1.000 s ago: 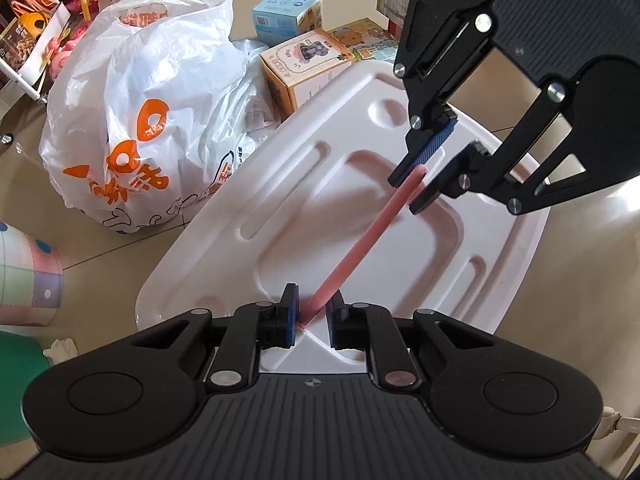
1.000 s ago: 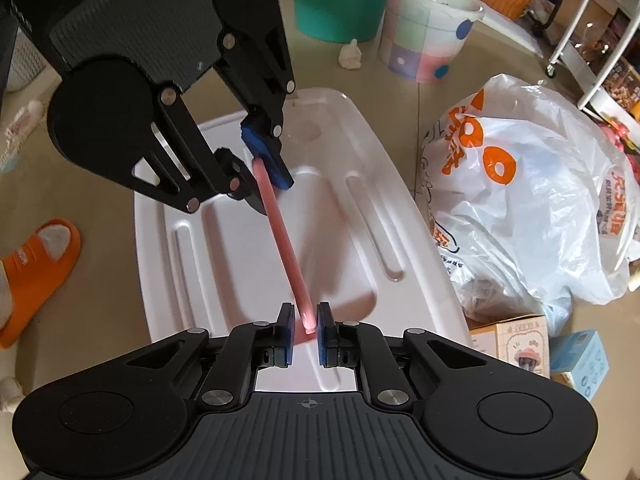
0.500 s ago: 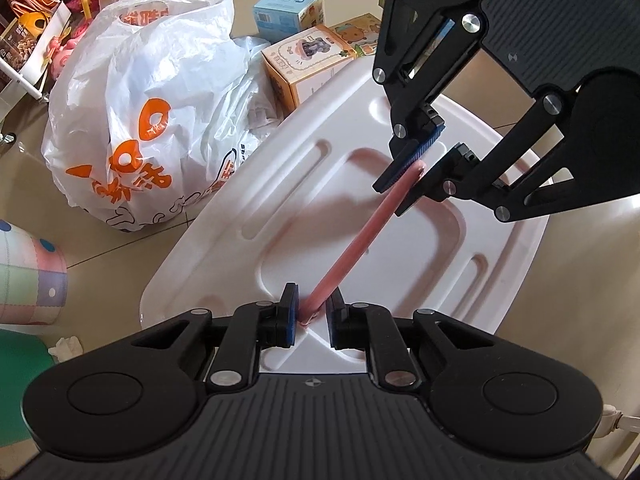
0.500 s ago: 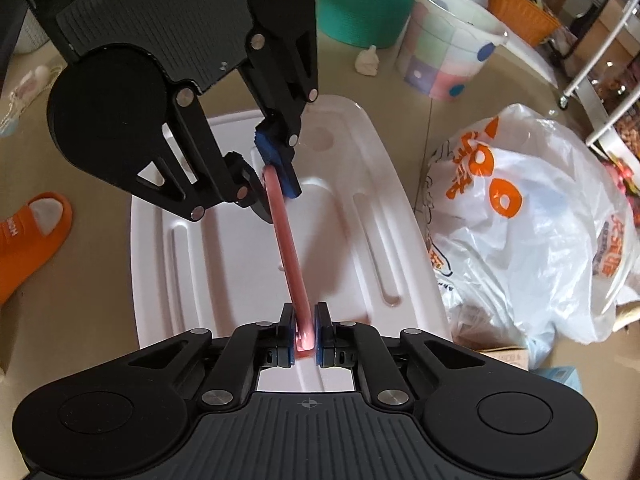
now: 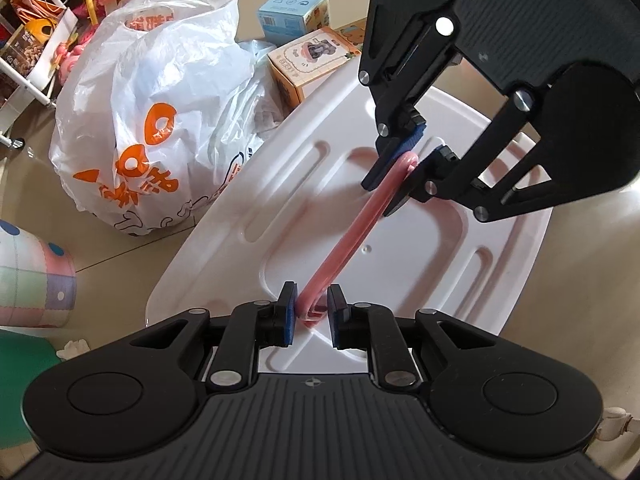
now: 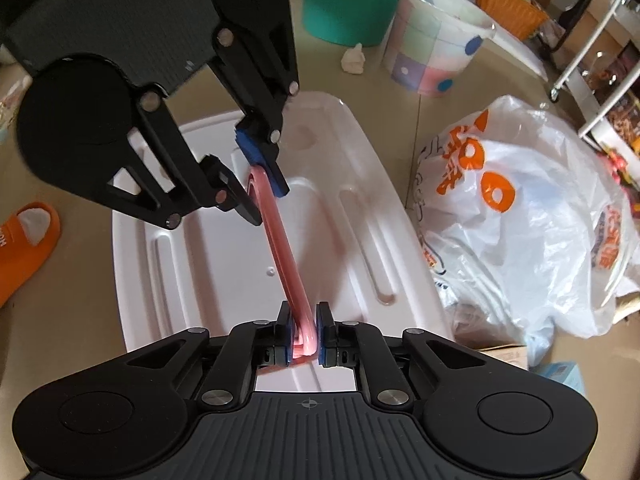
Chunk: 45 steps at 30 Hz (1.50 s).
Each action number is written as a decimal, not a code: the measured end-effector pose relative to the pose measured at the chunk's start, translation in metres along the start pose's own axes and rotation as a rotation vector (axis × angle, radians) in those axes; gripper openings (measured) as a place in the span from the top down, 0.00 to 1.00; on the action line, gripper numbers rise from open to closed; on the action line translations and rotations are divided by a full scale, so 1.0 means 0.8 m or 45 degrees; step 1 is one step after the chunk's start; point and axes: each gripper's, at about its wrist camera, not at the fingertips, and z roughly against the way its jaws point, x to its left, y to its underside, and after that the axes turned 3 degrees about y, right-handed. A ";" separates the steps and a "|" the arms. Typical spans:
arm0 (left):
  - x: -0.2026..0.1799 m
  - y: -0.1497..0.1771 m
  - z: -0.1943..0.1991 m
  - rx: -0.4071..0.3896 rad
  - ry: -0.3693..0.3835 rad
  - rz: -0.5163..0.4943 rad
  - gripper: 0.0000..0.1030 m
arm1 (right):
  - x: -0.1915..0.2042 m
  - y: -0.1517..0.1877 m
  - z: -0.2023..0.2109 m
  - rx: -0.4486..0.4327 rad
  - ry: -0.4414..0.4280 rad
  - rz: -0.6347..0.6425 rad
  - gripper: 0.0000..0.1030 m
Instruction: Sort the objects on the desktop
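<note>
A pink elastic loop (image 5: pixel 352 236) is stretched taut between my two grippers, above a white moulded plastic tray (image 5: pixel 224 248) that lies on the floor. My left gripper (image 5: pixel 312 314) is shut on the loop's near end in the left wrist view. My right gripper (image 5: pixel 404 172) pinches the far end. In the right wrist view the right gripper (image 6: pixel 303 332) is shut on the loop (image 6: pixel 284 248), and the left gripper (image 6: pixel 258 190) holds the other end over the tray (image 6: pixel 192 280). Both strands of the loop show side by side.
A white plastic bag with orange print (image 5: pixel 152 120) sits beside the tray, also the bag (image 6: pixel 520 208). Small cartons (image 5: pixel 308 60) and a blue box (image 5: pixel 294 14) lie behind it. A patterned bucket (image 6: pixel 432 44), a green bucket (image 6: pixel 344 0) and an orange slipper (image 6: pixel 24 236) stand around.
The right gripper has crept a little leftward in the left wrist view, and the loop now shows two strands instead of one bar. The left gripper has held still.
</note>
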 end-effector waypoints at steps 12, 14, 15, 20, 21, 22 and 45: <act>-0.009 -0.004 0.001 0.017 -0.055 0.053 0.83 | -0.010 0.007 0.002 -0.009 0.015 -0.192 0.87; -0.009 -0.006 0.002 0.041 -0.059 0.082 0.79 | -0.011 0.007 0.005 0.014 0.034 -0.252 0.79; -0.010 -0.007 0.003 0.053 -0.059 0.093 0.78 | -0.011 0.009 0.009 0.007 0.028 -0.266 0.78; -0.008 -0.003 0.022 0.078 -0.114 0.170 0.45 | -0.009 0.030 0.047 -0.056 0.105 -0.390 0.70; -0.008 -0.002 0.028 0.065 -0.140 0.186 0.37 | -0.009 0.035 0.056 -0.069 0.131 -0.425 0.70; -0.008 0.000 0.035 0.053 -0.167 0.202 0.29 | -0.007 0.039 0.066 -0.092 0.172 -0.461 0.70; -0.086 0.049 0.144 -0.200 -0.223 0.905 0.11 | 0.182 0.135 0.178 -0.307 0.509 -1.096 0.55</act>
